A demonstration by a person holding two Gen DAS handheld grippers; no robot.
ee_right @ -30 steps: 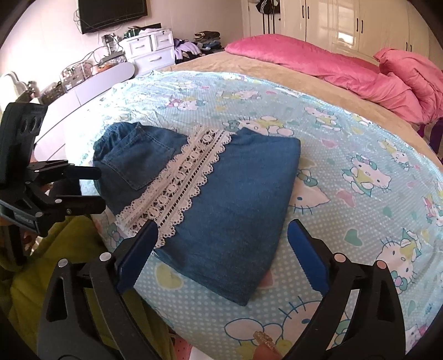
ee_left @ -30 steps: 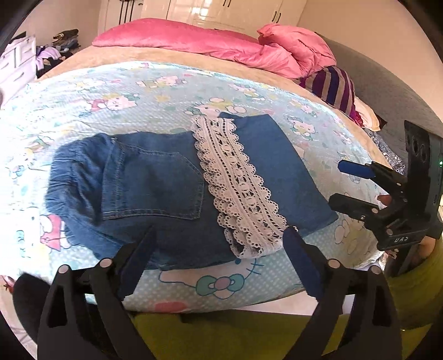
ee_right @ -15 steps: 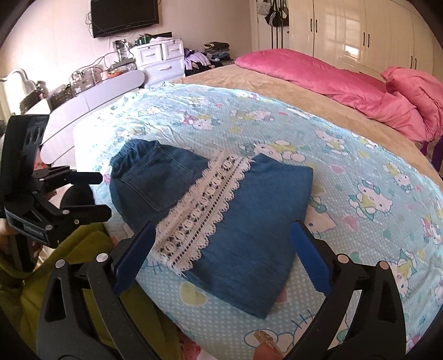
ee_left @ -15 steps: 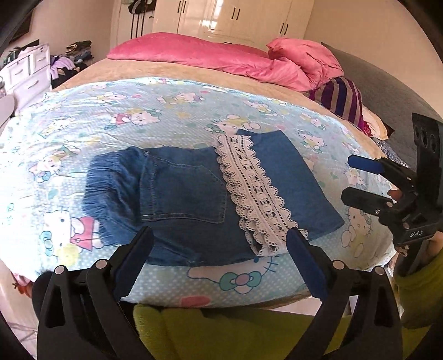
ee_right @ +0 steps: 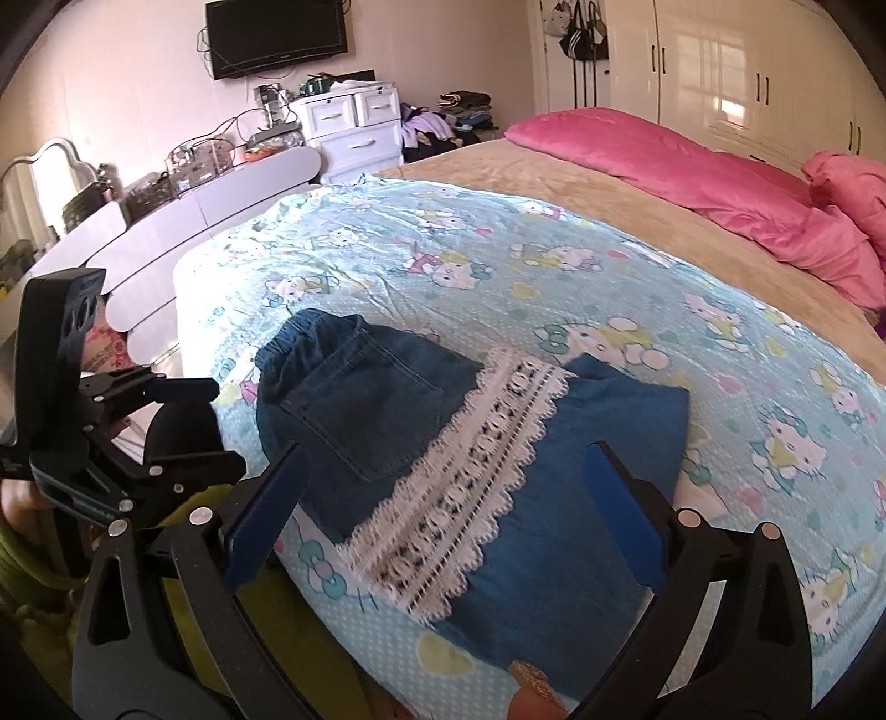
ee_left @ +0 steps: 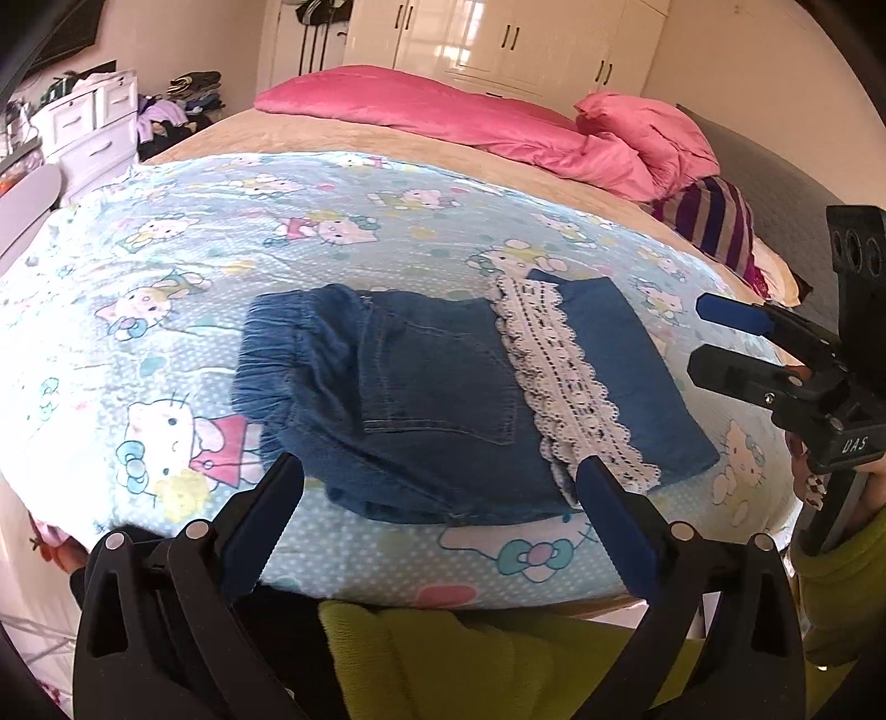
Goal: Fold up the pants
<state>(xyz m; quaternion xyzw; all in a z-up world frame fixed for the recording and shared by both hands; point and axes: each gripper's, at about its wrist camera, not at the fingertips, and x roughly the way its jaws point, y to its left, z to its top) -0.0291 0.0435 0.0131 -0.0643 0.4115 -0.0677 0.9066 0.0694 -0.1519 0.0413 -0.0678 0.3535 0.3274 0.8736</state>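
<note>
The blue denim pants [ee_left: 421,387] lie folded near the front edge of the bed, on a light blue cartoon-cat sheet [ee_left: 183,310]. A white lace band [ee_left: 565,376] runs across them. My left gripper [ee_left: 437,476] hovers open just short of the pants' near edge, with nothing between its blue pads. In the right wrist view the pants [ee_right: 354,410] and lace [ee_right: 470,471] sit ahead of my right gripper [ee_right: 446,459], which is open and empty too. Each gripper shows in the other's view: the right gripper [ee_left: 714,340] at the far right, the left gripper [ee_right: 216,423] at the far left.
A pink duvet [ee_left: 443,116] and a striped pillow [ee_left: 714,221] lie at the far side of the bed. White drawers [ee_right: 354,127], a desk [ee_right: 183,221] and a wall TV [ee_right: 277,33] stand to the left. A person's green sleeve [ee_left: 841,581] is below.
Both grippers have drawn back from the pants and risen a little, so the pants look smaller and farther off. The pants lie as before. Both stay open.
</note>
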